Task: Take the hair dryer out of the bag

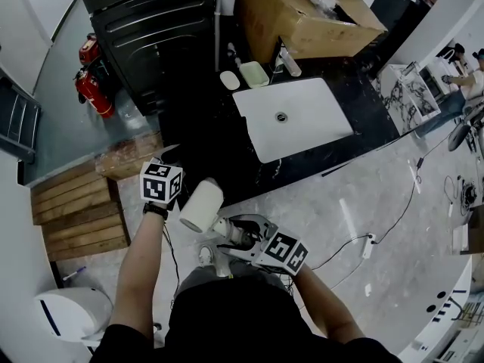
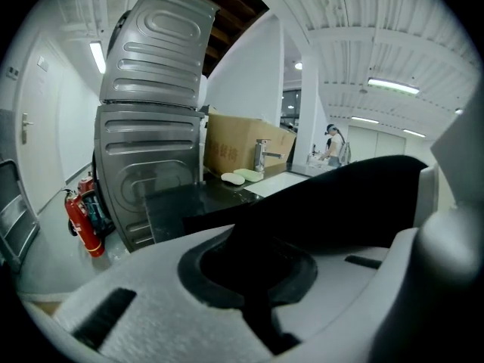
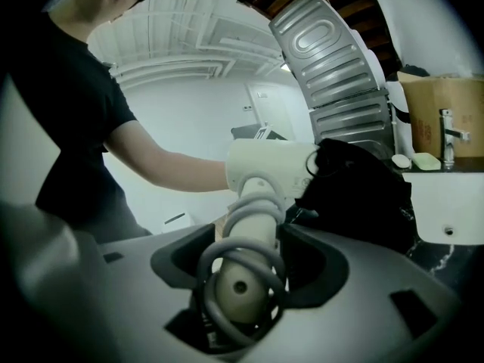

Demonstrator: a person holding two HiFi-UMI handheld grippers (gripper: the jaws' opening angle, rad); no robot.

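Pinched fully together, the left gripper point(image 2: 253, 267) has a fold of soft, matte black bag point(image 2: 340, 203) caught in its jaws. The right gripper point(image 3: 246, 263) clamps the hair dryer point(image 3: 265, 169) by its round cream handle, which is wound with loops of smooth grey cord. The glossy, cylindrical barrel sits on the person's side of the white rectangular sink point(image 1: 291, 116), one end against the crumpled bag. Print on the cardboard box point(image 2: 238, 150) behind the sink is too small to read.
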